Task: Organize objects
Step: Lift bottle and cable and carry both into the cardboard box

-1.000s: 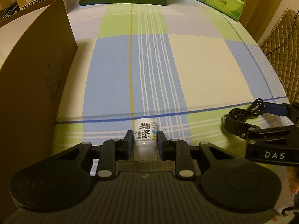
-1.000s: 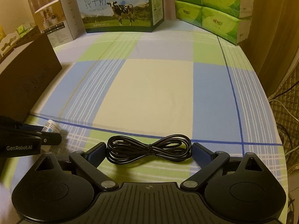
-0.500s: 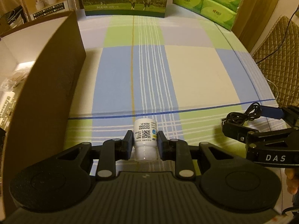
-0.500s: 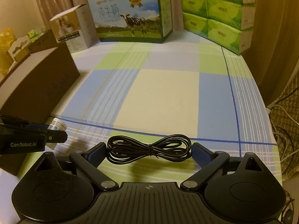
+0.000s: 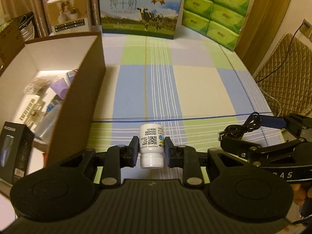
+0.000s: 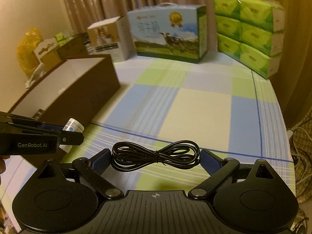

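Observation:
My left gripper (image 5: pixel 151 152) is shut on a small white pill bottle (image 5: pixel 151 146), cap toward the camera, held above the checked tablecloth. My right gripper (image 6: pixel 156 157) is shut on a coiled black cable (image 6: pixel 156 155), also held off the cloth. Each gripper shows in the other's view: the right one with the cable (image 5: pixel 239 131) at the right of the left wrist view, the left one with the bottle (image 6: pixel 73 126) at the left of the right wrist view. An open brown cardboard box (image 5: pixel 81 89) stands to the left, with several small items inside.
A milk carton box (image 5: pixel 140 9), a small white box (image 5: pixel 68 17) and a stack of green tissue packs (image 5: pixel 216 11) line the table's far edge. A black product box (image 5: pixel 13 148) stands in the cardboard box's near end. A quilted chair (image 5: pixel 282 74) is at the right.
Both grippers have risen and tilted up with their loads; the box's inside and the far boxes have come into view. Grips are unchanged.

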Demonstrator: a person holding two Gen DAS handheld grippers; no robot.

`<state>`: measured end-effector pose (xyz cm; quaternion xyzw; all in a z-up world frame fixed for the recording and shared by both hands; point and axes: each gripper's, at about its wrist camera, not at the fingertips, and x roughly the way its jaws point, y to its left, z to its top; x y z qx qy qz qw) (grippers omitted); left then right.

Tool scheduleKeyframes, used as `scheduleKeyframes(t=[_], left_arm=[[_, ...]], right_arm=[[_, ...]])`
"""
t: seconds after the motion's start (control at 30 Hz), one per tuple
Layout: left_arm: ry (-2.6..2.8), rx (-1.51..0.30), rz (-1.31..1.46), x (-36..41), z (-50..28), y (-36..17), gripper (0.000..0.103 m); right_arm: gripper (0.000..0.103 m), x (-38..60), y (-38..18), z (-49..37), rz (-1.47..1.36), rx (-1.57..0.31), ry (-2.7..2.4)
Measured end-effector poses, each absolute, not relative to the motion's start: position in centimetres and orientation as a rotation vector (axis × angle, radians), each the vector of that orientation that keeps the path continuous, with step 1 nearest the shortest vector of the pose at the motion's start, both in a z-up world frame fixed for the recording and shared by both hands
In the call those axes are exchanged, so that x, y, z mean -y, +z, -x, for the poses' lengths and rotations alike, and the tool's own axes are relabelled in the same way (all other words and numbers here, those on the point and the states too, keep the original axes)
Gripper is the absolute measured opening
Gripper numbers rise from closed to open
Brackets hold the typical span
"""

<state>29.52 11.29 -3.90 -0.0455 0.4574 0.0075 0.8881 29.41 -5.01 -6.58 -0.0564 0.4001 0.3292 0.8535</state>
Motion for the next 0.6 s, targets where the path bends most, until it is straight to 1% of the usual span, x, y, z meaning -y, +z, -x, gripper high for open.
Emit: scheduleKeyframes(t=[0.6], left_arm=[[0.088, -0.843, 0.139, -17.0, -21.4, 1.0, 0.023]], right_arm=[[0.094, -1.1, -2.6, -22.5, 0.132, -0.762, 0.881]])
